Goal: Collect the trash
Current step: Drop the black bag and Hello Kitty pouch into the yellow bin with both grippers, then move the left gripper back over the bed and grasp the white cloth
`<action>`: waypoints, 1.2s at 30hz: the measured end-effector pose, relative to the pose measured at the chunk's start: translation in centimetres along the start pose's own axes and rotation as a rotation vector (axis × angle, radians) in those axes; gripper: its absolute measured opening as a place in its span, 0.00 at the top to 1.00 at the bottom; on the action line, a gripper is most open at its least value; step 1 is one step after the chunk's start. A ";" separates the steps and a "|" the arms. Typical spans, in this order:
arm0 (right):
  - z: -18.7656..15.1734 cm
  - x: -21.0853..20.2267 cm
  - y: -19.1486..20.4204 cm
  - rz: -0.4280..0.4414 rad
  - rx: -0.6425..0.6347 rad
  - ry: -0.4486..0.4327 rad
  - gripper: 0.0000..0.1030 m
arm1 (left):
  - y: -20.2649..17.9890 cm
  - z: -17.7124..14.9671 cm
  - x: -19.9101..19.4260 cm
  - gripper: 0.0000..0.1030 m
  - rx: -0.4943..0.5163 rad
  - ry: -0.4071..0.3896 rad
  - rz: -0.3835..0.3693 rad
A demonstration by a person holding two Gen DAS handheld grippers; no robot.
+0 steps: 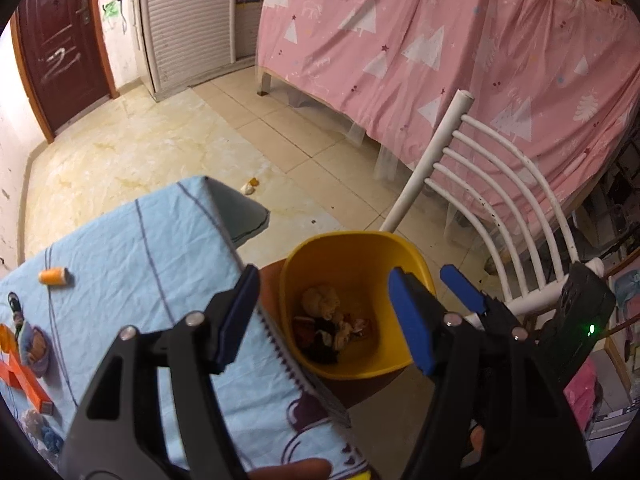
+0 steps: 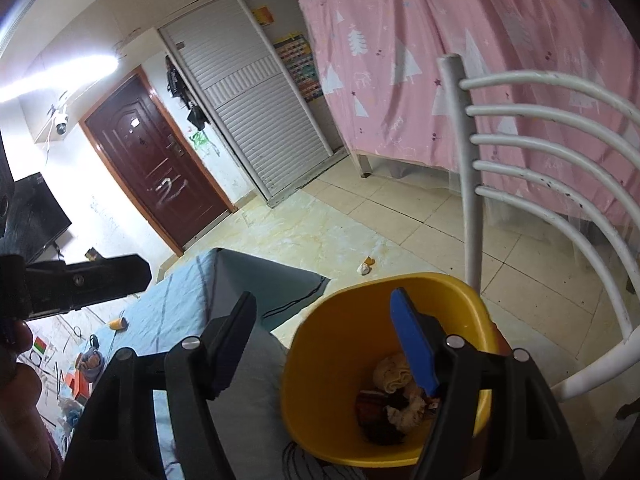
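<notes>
- Left gripper [image 1: 324, 316] and right gripper [image 2: 324, 344]: jaws wide, empty, above the yellow bin [image 1: 352, 370].
- Crumpled trash [image 1: 332, 328] below looks light and soft; pinch a bunched fold.

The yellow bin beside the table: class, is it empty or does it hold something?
Not empty. The yellow bin holds crumpled trash across its bottom, far below the rim.
</notes>
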State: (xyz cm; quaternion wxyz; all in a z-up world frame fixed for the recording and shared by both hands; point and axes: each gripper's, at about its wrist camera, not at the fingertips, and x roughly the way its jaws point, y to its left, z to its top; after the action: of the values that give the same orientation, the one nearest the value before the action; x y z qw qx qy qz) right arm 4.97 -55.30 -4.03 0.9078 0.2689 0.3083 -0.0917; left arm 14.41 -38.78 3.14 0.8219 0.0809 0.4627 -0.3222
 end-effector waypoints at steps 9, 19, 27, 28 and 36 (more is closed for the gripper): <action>-0.5 0.7 5.8 0.037 -0.089 0.032 0.35 | 4.9 -1.5 -3.7 0.36 -0.067 -0.048 0.010; -1.4 1.6 12.4 0.084 -0.202 0.073 0.34 | 11.3 -3.7 -7.7 0.28 -0.124 -0.095 0.063; -2.6 2.9 18.1 0.123 -0.284 0.113 0.32 | 18.6 -5.8 -11.2 0.28 -0.187 -0.131 0.168; -2.9 3.1 18.7 0.127 -0.292 0.117 0.32 | 19.3 -6.1 -11.5 0.28 -0.194 -0.133 0.178; -4.9 4.8 24.0 0.175 -0.376 0.167 0.31 | 25.1 -8.7 -13.9 0.27 -0.264 -0.137 0.222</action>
State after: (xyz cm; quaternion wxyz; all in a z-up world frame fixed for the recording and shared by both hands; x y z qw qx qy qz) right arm 14.31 -32.53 0.16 0.9178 0.1272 0.3697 0.0689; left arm 18.35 -9.10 5.43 0.8855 0.0010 0.4322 -0.1708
